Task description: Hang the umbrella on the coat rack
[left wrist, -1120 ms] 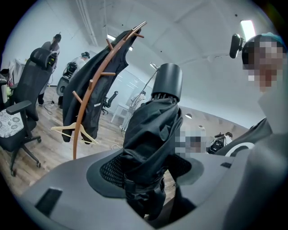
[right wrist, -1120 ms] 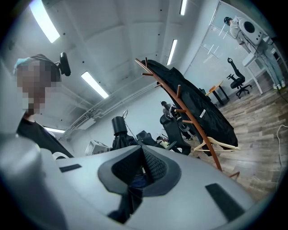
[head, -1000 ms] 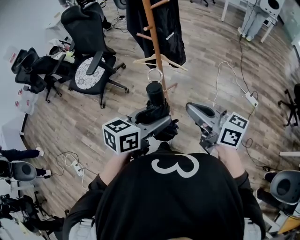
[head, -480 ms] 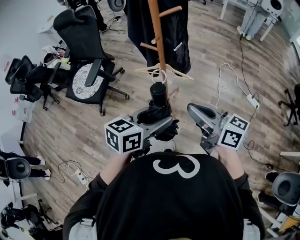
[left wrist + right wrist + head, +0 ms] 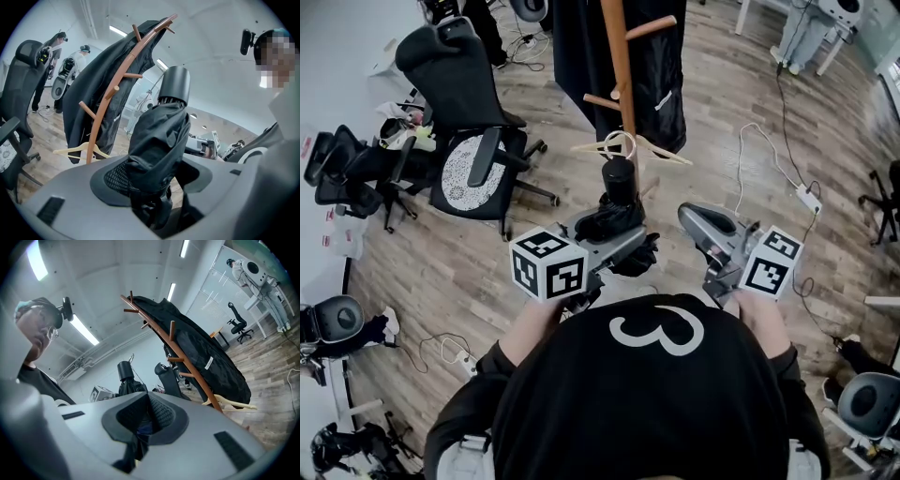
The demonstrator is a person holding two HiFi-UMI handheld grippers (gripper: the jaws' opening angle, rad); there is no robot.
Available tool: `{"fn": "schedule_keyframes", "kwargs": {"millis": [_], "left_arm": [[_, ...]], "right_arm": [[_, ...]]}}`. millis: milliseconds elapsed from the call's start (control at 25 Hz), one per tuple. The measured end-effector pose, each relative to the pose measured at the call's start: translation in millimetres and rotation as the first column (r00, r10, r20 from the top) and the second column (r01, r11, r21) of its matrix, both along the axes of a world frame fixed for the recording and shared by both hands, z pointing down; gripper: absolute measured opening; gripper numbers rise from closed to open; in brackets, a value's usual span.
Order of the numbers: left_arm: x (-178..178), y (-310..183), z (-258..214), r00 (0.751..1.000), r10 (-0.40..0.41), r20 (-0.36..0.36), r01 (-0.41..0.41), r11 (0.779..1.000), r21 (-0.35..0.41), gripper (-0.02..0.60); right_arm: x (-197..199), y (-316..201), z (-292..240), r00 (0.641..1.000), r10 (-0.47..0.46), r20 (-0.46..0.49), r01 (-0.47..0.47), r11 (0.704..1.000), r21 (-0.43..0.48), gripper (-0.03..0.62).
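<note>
A folded black umbrella [image 5: 614, 220] stands upright in my left gripper [image 5: 614, 236], which is shut on its fabric body. Its round black handle [image 5: 619, 174] points toward the wooden coat rack [image 5: 619, 66], and a thin wrist loop [image 5: 619, 144] rises from the handle just in front of the pole. In the left gripper view the umbrella [image 5: 159, 140] fills the jaws of the left gripper [image 5: 154, 183], with the rack [image 5: 112, 89] to the left. My right gripper [image 5: 701, 221] hovers to the right of the umbrella, shut with nothing in it. The right gripper view shows that gripper [image 5: 145, 416], the umbrella [image 5: 126, 378] and the rack [image 5: 183, 357].
A black coat [image 5: 581, 47] hangs on the rack, and a wooden hanger [image 5: 661, 155] hangs low by the pole. Black office chairs [image 5: 473, 103] crowd the left. Cables and a power strip [image 5: 806, 199] lie on the wood floor at the right. People stand far off [image 5: 61, 42].
Both grippers and the umbrella have moved toward the coat rack; the wrist loop now lies over the hanger next to the pole. The grip on the umbrella is unchanged.
</note>
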State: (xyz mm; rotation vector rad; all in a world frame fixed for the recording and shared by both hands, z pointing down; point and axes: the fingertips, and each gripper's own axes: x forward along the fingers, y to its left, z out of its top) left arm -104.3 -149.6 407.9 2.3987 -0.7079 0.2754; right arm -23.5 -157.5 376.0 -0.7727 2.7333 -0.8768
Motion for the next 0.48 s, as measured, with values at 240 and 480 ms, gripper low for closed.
{"fn": "schedule_keyframes", "kwargs": {"millis": [240, 480], "left_arm": [[4, -11, -5, 1.000, 0.003, 0.008, -0.003, 1.000, 0.018, 0.279], [6, -36, -6, 1.000, -0.008, 0.024, 0.008, 1.000, 0.007, 0.279]], "right_arm": [[7, -8, -1, 1.000, 0.008, -0.003, -0.008, 1.000, 0.002, 0.026], [8, -39, -8, 1.000, -0.005, 0.008, 0.005, 1.000, 0.012, 0.026]]}}
